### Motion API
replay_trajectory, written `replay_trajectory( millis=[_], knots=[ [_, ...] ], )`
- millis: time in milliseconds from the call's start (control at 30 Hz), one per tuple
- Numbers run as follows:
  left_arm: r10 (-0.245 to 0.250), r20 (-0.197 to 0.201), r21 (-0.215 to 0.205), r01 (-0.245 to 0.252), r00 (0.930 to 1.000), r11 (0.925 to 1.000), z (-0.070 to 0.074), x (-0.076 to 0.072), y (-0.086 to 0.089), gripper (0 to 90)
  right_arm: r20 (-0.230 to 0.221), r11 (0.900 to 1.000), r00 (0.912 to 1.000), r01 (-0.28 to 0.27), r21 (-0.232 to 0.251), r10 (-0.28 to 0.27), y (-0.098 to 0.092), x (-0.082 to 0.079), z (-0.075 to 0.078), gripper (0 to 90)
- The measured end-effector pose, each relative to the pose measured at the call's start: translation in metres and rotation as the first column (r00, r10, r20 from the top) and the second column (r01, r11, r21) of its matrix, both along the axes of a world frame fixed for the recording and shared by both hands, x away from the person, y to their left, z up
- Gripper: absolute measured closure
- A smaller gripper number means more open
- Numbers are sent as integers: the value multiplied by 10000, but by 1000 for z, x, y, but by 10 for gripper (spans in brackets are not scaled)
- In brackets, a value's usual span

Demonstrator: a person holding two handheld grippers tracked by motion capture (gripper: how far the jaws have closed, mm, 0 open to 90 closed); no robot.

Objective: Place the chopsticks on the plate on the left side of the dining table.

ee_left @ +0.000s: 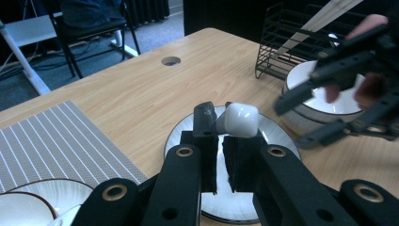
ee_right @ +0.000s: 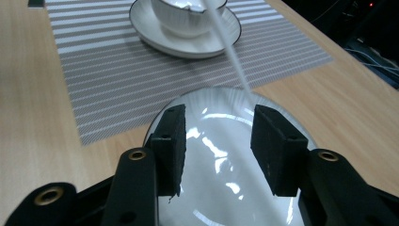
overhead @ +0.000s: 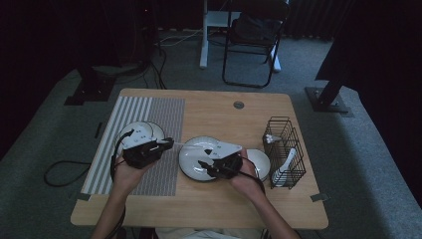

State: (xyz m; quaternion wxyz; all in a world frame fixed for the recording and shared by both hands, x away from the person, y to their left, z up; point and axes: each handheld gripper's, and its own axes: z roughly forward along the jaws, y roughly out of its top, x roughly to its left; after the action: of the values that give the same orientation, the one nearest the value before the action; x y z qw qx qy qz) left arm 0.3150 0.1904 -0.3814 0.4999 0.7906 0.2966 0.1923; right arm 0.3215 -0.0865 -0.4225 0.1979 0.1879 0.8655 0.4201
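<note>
My left claw (ee_left: 222, 123) pinches a glossy white spoon (ee_left: 239, 119) at centre frame; my right claw (ee_right: 219, 136) gapes empty over the shiny round plate (ee_right: 226, 174).

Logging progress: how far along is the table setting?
Done: a bowl sits on its saucer on the striped mat. In hand: the left gripper clamps a white spoon; the right gripper hangs open over the plate. Probably left: the plate and second bowl are off the mat.

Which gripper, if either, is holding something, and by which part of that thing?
The left gripper clamps a white ceramic spoon by the end of its handle. The right gripper holds nothing; its jaws stand apart above the white round plate.
</note>
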Motion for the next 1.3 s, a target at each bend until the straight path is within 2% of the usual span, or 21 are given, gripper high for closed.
replay_trajectory(
  millis=[300,367,633,767,900,967,1133,1233,1300],
  knots=[
    [-129,15,-270,130,9999,9996,5,-12,1,848,262,9991,9991,-311,-273,319,19,17,12,583],
    [-312,85,-481,316,9995,9983,9,-16,1,848,220,9988,9993,-291,-392,300,22,21,10,600],
    [-598,325,-599,617,9977,9963,23,-28,3,848,-11,9959,9999,-131,-893,131,26,31,0,629],
    [-678,430,-666,706,9968,9953,28,-30,2,847,6,9929,10000,-75,-1184,77,28,33,-2,693],
    [-709,414,-807,740,9966,9940,30,-28,2,847,57,9924,9999,-90,-1230,98,28,32,-6,766],
    [-626,403,-982,663,9972,9930,30,-26,2,843,30,9918,9996,-290,-1242,296,27,30,-8,783],
    [-269,419,-1116,315,9988,9933,29,-20,2,807,136,9889,9973,-693,-1311,716,27,25,-10,825],
    [2,470,-1000,45,9989,9950,27,-17,2,775,149,9873,9950,-964,-1264,991,26,20,-11,845],
    [197,442,-777,-162,9988,9968,24,-15,1,744,153,9867,9926,-1177,-1121,1201,25,19,-11,860]
  ],
)
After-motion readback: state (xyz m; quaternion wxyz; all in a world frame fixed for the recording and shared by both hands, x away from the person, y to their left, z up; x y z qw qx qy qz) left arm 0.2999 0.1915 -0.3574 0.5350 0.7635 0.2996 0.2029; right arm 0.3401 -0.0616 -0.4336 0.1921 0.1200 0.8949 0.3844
